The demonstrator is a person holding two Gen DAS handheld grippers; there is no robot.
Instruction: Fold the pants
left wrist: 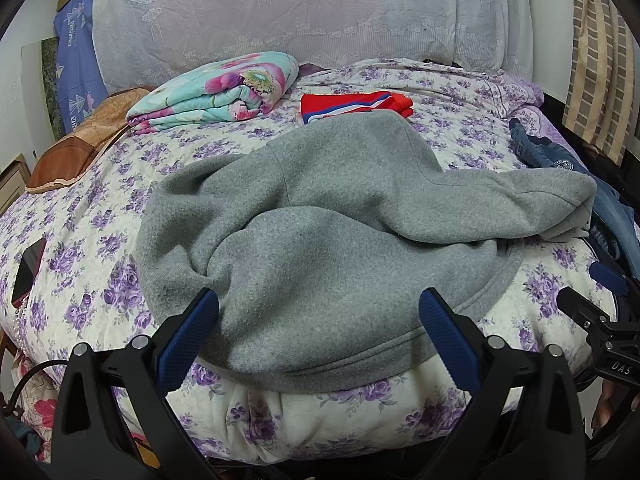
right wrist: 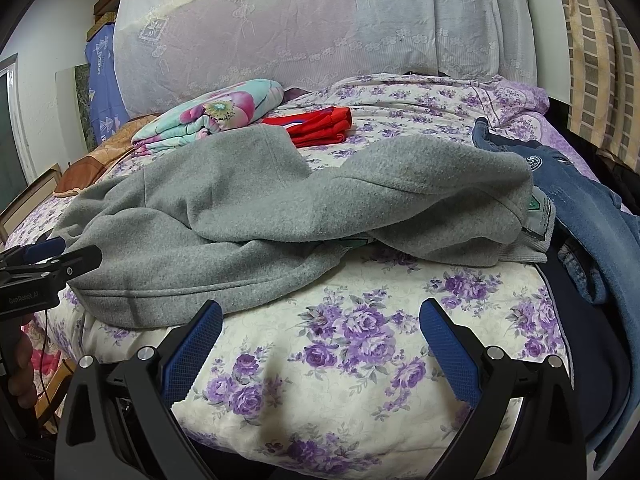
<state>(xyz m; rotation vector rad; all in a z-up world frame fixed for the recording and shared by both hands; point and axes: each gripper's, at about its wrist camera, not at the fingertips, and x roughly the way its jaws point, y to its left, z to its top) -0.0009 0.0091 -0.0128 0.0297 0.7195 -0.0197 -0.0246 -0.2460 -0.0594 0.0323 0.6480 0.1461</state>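
Lying crumpled on the bed, grey pants [left wrist: 320,240], both jaws apart, hem between left jaws.

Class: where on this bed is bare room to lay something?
Free: quilt at the near edge, between grey pants and jeans; also beyond the red garment. Crowded: the middle, the right edge, the back left by the folded blanket.
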